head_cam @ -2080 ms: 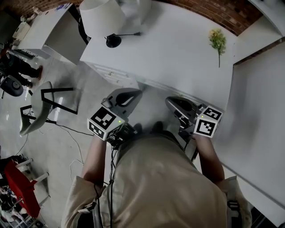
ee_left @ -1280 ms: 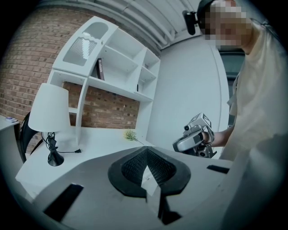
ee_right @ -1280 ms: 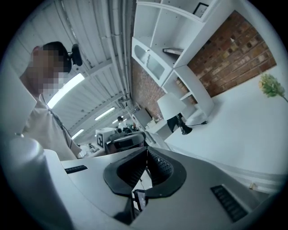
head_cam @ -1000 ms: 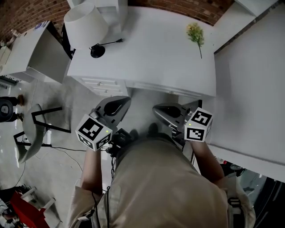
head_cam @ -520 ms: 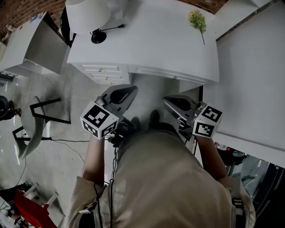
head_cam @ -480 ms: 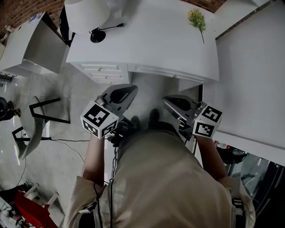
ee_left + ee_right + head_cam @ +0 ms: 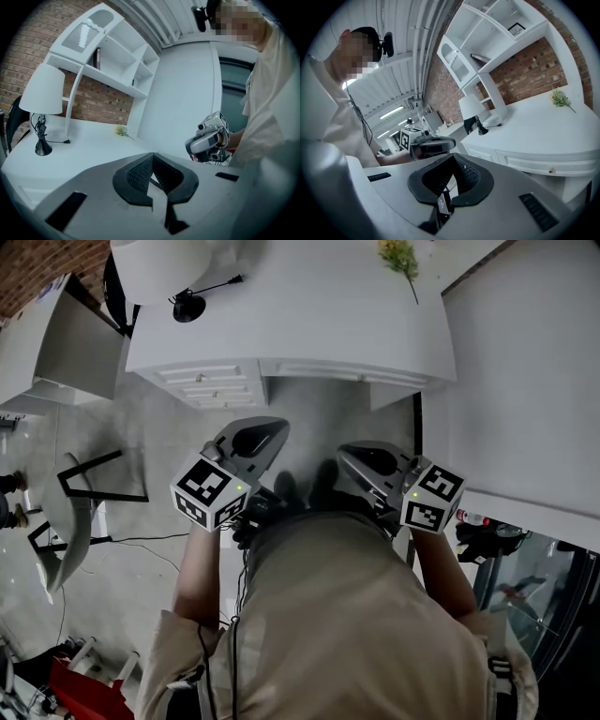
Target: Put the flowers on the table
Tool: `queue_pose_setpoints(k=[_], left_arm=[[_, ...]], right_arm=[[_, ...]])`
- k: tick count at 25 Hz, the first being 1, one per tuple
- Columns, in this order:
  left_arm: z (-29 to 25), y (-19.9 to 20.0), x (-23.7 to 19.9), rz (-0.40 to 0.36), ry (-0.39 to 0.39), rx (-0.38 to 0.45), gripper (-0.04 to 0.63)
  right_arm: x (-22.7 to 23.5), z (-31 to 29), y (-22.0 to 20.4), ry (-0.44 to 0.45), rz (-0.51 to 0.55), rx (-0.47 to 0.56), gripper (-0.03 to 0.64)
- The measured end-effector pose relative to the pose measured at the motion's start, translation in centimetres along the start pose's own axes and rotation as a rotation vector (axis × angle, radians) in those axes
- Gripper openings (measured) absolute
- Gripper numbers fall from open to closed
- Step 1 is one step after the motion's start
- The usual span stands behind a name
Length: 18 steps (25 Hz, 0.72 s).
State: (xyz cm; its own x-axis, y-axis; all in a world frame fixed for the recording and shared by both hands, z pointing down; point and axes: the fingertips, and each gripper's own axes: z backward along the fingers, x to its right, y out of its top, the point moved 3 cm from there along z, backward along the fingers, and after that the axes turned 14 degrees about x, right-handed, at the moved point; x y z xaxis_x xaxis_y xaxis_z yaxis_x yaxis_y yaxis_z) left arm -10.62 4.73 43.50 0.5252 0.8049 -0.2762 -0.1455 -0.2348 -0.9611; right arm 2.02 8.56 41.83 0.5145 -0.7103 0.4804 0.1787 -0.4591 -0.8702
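A small bunch of yellow-green flowers (image 7: 398,257) lies on the white desk (image 7: 300,324), near its far right corner. The bunch also shows small in the left gripper view (image 7: 122,131) and in the right gripper view (image 7: 559,98). Both grippers are held close to the person's body, well short of the desk. My left gripper (image 7: 251,434) is shut with nothing in it, its jaws closed together (image 7: 152,161). My right gripper (image 7: 367,458) is shut and empty too (image 7: 453,174). Each gripper sees the other beside it.
A white-shaded lamp (image 7: 173,263) on a black base stands at the desk's left end. Drawers (image 7: 211,385) sit under the desk's left side. A white wall panel (image 7: 525,371) runs along the right. A grey chair (image 7: 70,512) stands on the floor at left. Shelves (image 7: 108,51) rise behind the desk.
The desk and flowers have slid toward the top of the head view as the person has drawn back. Both grippers stay shut by the body.
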Motion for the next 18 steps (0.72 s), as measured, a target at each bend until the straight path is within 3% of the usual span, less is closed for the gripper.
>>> queue_pose_setpoints(k=[8,18], left_arm=[[0.8,0.7,-0.6,-0.017,0.038,0.013,0.008],[3.0,1.0,-1.8,-0.027,0.108,0.028,0.008]], right_arm=[[-0.5,-0.5,-0.2,0.002,0.064,0.004,0.021],[-2.0,-2.7,-0.8,0.087,0.081,-0.040,0.021]])
